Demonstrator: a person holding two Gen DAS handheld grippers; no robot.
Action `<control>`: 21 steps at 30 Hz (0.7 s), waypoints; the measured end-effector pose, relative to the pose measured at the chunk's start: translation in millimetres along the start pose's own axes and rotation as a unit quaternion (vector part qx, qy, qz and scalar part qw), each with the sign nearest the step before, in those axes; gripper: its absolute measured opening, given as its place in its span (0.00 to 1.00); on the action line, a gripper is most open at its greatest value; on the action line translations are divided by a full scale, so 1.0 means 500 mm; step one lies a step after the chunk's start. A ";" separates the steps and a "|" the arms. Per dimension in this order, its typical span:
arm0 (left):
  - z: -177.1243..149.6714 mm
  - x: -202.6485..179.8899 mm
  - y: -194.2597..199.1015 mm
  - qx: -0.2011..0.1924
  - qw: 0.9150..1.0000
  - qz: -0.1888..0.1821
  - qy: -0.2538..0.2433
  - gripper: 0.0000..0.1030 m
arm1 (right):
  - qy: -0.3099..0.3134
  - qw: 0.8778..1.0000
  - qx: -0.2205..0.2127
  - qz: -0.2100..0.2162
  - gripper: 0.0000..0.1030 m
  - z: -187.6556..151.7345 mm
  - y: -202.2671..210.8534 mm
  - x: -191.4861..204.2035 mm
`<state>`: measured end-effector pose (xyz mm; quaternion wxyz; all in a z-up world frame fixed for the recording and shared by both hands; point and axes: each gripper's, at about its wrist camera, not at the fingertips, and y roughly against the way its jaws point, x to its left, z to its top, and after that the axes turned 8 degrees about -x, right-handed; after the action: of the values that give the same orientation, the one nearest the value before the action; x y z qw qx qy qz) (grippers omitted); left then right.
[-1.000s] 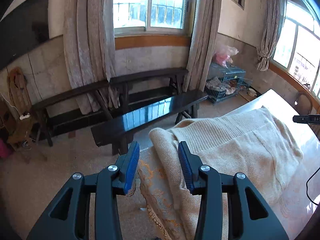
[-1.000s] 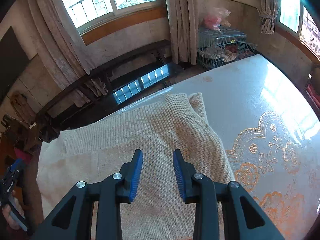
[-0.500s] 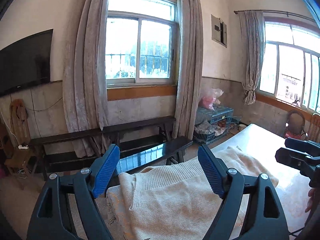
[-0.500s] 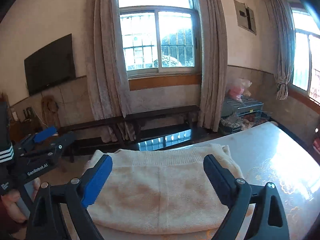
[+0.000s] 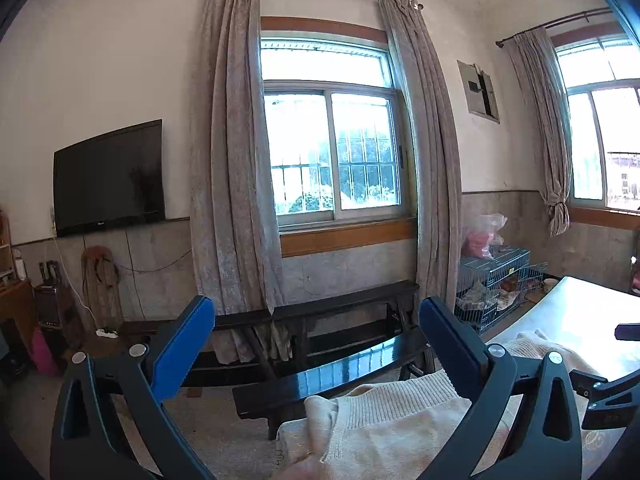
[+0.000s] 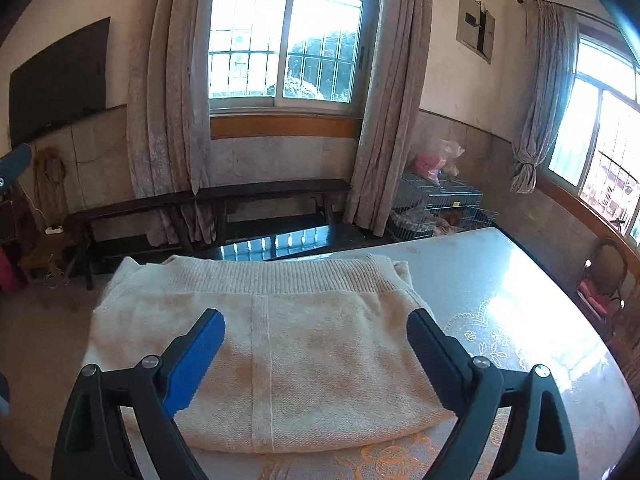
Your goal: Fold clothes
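Room: right-wrist view; window (image 6: 286,46) upper centre between grey curtains (image 6: 170,104); dark TV (image 6: 60,80) upper left; wire cage (image 6: 436,206) right of centre; benches (image 6: 208,200) across the middle
Table: pale top (image 6: 500,280) with an orange lace pattern, filling the lower right of the right-wrist view; lower right edge of the left-wrist view (image 5: 576,316)
Sweater: cream knit (image 6: 280,340), folded into a flat rectangle on the table, lower centre of the right-wrist view; ribbed band along its far edge; in the left-wrist view (image 5: 384,428) it lies at lower centre-right
Writing: a small mark on the TV's lower frame (image 5: 110,224) in the left-wrist view is too small to read; no other legible text
Right tongs: (image 6: 316,342) lower centre; jaws wide apart; blue pads frame the sweater from above, and I cannot tell that they touch it; nothing held
Left tongs: (image 5: 316,330) lower centre of its own view; jaws opening, wide apart; only the benches and floor between them; nothing held; pointing toward the window wall, sweater below and to the right
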<state>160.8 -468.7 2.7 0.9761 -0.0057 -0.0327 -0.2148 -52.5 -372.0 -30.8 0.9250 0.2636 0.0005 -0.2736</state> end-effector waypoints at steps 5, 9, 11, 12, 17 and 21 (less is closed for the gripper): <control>-0.018 0.004 -0.011 0.029 0.998 -0.032 0.034 1.00 | 0.004 0.999 0.027 -0.031 0.91 -0.022 -0.047 0.002; -0.029 -0.007 -0.029 0.065 0.996 -0.052 0.036 1.00 | -0.021 0.999 0.042 -0.001 0.91 -0.030 -0.062 -0.015; -0.034 -0.007 -0.038 0.089 0.992 -0.069 0.050 1.00 | -0.042 0.998 0.046 0.014 0.91 -0.031 -0.064 -0.029; -0.038 -0.008 -0.047 0.104 0.991 -0.069 0.054 1.00 | -0.051 0.997 0.047 0.018 0.91 -0.031 -0.065 -0.035; -0.055 -0.010 -0.067 0.136 0.988 -0.044 0.049 1.00 | -0.057 0.997 0.046 0.012 0.91 -0.037 -0.056 -0.047; -0.062 -0.002 -0.079 0.161 0.986 -0.014 0.043 1.00 | -0.044 0.997 0.054 0.011 0.91 -0.042 -0.055 -0.044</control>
<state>145.4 -504.8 -28.6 0.9616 0.1615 -0.0255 -0.2203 -81.9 -370.3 -59.0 0.9114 0.3009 -0.0583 -0.2746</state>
